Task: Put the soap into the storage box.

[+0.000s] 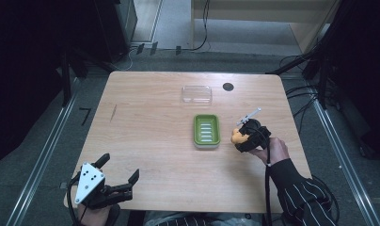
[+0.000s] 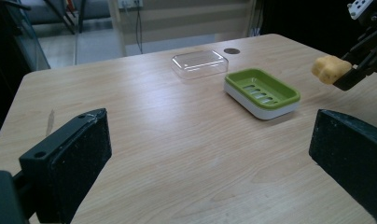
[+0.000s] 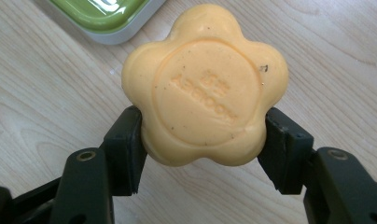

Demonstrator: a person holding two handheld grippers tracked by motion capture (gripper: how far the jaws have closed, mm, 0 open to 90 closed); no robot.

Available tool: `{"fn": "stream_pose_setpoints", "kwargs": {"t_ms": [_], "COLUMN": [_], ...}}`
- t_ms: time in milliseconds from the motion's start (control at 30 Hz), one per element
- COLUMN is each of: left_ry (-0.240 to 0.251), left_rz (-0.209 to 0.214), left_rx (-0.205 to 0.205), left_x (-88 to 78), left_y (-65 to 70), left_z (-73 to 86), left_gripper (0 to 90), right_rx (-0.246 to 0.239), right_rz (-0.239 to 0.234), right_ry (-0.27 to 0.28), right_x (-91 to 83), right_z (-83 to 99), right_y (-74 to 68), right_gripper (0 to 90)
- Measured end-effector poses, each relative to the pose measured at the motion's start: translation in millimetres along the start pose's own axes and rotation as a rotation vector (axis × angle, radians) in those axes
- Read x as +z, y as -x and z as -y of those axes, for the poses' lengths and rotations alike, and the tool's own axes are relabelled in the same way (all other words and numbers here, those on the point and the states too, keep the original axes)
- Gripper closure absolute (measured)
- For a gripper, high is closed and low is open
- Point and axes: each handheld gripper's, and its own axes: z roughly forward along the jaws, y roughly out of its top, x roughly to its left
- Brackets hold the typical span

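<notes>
1. Nearest the camera in the high view, the left claw (image 1: 118, 172) sits at the near left corner of the wooden surface (image 1: 150, 141), jaws spread wide apart with nothing between them; a grey three-cornered plate rides on top of it.
2. From the left gripper view, bare wood lies between its two black jaws, and everything else stands beyond and to the right of them.
3. Well to the right of that claw, the right claw (image 1: 237, 136) is held in a hand (image 1: 273, 150) with a striped sleeve, and it is clamped on a yellow flower-shaped soap (image 3: 204, 86).
4. In the right gripper view both pads press the soap's lower sides, its stamped face turned to the camera, with the wood showing below it.
5. Seen from the left gripper view, the soap (image 2: 331, 69) hangs above the surface, not touching it.
6. Just beside the right claw, on its left in the high view, stands the green soap dish (image 1: 206, 131), with its slotted tray holding nothing.
7. Farther off, beyond the dish, a clear plastic lid (image 1: 196, 94) lies on the surface.
8. Near the far edge, right of the lid, a round dark hole (image 1: 228, 86) marks the wood.
</notes>
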Motion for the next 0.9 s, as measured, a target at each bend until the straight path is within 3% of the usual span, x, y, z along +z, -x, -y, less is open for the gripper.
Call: {"fn": "stream_pose_setpoints", "kwargs": {"t_ms": [900], "left_ry": [0.002], "left_rz": [-0.004], "left_rx": [-0.002], "left_x": [-2.3], "left_y": [-0.6], "left_z": [0.7], "left_gripper": [0.0], "right_rx": [-0.055], "right_rz": [0.003], "right_ry": [0.045], "right_x": [-0.2], "right_z": [-27.7], "right_y": [-7.8], "right_gripper": [40.2]}}
